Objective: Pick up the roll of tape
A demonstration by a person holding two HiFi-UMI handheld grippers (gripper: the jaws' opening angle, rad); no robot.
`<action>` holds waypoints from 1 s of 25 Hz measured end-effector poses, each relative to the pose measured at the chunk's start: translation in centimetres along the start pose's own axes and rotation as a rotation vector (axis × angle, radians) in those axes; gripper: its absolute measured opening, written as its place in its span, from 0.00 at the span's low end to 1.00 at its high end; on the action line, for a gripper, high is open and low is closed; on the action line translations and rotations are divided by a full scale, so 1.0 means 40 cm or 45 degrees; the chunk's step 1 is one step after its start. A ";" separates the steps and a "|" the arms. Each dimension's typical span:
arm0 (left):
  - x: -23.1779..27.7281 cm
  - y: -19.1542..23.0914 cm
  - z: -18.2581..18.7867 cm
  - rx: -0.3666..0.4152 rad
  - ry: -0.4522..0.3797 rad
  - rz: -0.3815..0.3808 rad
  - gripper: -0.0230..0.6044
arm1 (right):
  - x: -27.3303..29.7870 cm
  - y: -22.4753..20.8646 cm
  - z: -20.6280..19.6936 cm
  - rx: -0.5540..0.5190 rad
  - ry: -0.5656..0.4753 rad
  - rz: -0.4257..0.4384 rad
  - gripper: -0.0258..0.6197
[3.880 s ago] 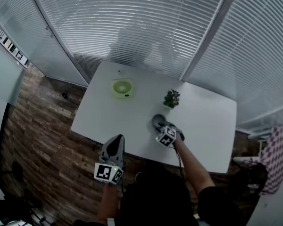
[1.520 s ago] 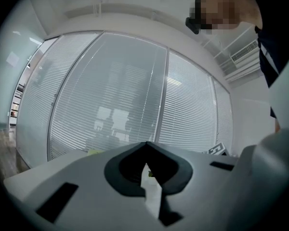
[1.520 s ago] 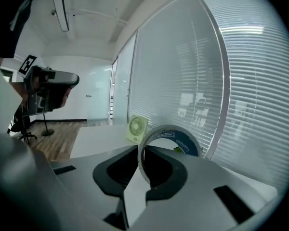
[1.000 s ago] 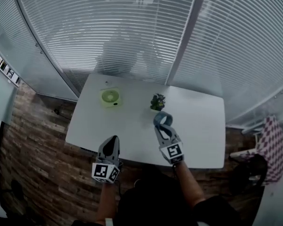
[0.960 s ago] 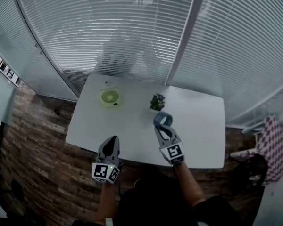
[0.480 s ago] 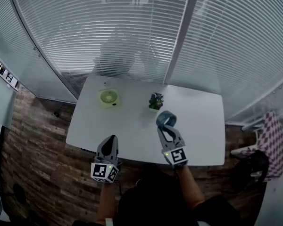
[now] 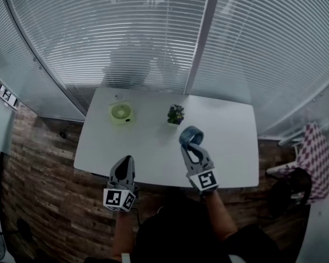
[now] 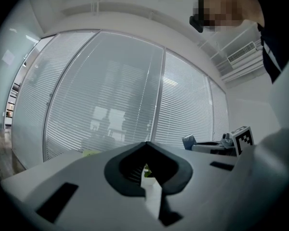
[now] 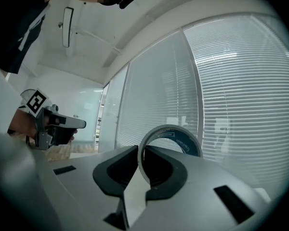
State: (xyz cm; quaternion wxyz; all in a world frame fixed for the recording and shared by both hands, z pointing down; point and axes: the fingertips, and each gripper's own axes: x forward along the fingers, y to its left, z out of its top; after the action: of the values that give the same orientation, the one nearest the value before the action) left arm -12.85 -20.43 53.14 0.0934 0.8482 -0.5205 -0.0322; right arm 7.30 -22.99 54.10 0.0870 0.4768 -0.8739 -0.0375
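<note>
On my remote feed I count one white counter (image 7: 230,147), and standing on it one small green fan (image 7: 120,113) and one little potted plant (image 7: 175,114). There is one roll of tape (image 7: 191,135), and two sets of tongs: the left tongs (image 7: 126,159) and the right tongs (image 7: 190,146). Off at the right edge I make out one chequered cloth (image 7: 311,158).

Left gripper (image 7: 127,160) sits level at the person's left side, jaws closed together, nothing between the fingertips. Right gripper (image 7: 191,146) reaches further forward, pointing ahead, jaws pinched on the rim of the roll of tape (image 9: 185,139), which stands upright above the fingertips. Right forearm (image 7: 220,215) extended.
</note>
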 end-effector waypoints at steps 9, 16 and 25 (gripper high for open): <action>0.007 -0.029 -0.008 0.004 0.000 -0.020 0.04 | -0.023 0.008 0.014 -0.033 -0.031 0.031 0.11; 0.001 -0.042 -0.010 0.008 -0.004 -0.021 0.05 | -0.040 0.021 0.020 -0.087 -0.037 0.066 0.11; -0.013 -0.049 -0.007 0.023 0.000 -0.012 0.05 | -0.051 0.028 0.032 -0.090 -0.037 0.070 0.11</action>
State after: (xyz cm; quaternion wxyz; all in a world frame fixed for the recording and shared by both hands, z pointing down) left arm -11.34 -19.07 53.00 0.0857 0.8513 -0.5169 -0.0280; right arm 7.22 -20.71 52.79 0.0921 0.4487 -0.8860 -0.0727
